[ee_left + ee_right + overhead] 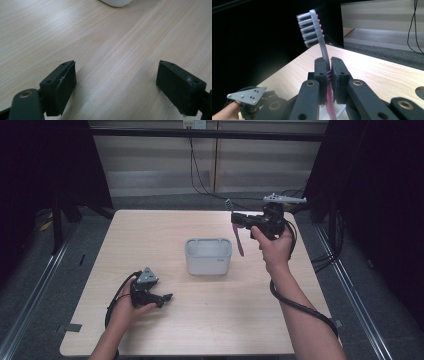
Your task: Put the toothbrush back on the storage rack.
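Dark curtains hang on both sides of the room, and a pale wall with black cables stands at the back. Light wood covers the worktop (pixel 200 320). A small white tub (pixel 208 256) sits near the middle of it.

Up and to the right of the tub, the right hand-held gripper (pixel 238 220) is held in the air. It is clenched tight on a toothbrush (pixel 236 231). Its two black jaws pinch the handle where the grey neck meets the pink part. In the right gripper view the toothbrush (pixel 319 40) stands almost straight up, with the grey bristles on top. The pink end hangs down just above the right rim of the tub, not touching it.

Down and to the left of the tub, well apart from it, the left hand-held gripper (pixel 165 296) rests low on the wood in the person's hand. Its jaws are spread wide with nothing between them. In the left gripper view, bare wood shows between the black pads (pixel 65 85), and the tub (pixel 117 3) peeks in at the top edge.
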`<control>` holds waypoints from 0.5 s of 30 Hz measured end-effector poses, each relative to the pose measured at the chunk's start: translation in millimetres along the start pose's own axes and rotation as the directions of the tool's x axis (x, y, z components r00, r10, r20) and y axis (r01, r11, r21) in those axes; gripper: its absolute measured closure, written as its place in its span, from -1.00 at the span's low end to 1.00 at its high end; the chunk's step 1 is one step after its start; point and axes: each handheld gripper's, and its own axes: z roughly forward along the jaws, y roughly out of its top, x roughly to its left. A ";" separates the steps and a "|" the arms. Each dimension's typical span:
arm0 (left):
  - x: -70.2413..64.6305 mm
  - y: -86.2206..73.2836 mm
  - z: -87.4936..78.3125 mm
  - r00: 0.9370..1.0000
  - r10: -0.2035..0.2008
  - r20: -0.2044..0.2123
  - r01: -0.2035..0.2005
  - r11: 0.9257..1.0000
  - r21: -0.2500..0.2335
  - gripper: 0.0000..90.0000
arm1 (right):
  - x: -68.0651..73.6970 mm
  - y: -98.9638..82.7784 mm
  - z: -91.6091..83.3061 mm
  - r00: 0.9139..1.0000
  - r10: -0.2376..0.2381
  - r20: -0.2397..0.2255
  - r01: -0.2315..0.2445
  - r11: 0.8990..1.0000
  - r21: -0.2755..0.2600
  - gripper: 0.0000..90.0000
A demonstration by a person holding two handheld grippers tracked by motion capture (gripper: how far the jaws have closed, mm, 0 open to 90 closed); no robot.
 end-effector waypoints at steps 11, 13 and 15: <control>0.0 0.0 0.0 1.000 0.000 0.000 0.000 1.000 -0.001 -0.64 | -0.4 3.6 6.4 1.000 -0.002 -0.005 0.002 1.000 -0.008 0.87; 0.0 0.0 0.0 1.000 0.000 0.000 0.000 1.000 0.000 -0.64 | -0.3 5.2 7.7 1.000 -0.005 -0.006 0.005 1.000 -0.011 0.87; 0.0 0.0 0.0 1.000 -0.001 0.000 0.001 1.000 0.000 -0.64 | 0.0 6.8 8.7 1.000 -0.002 -0.006 0.002 1.000 -0.015 0.87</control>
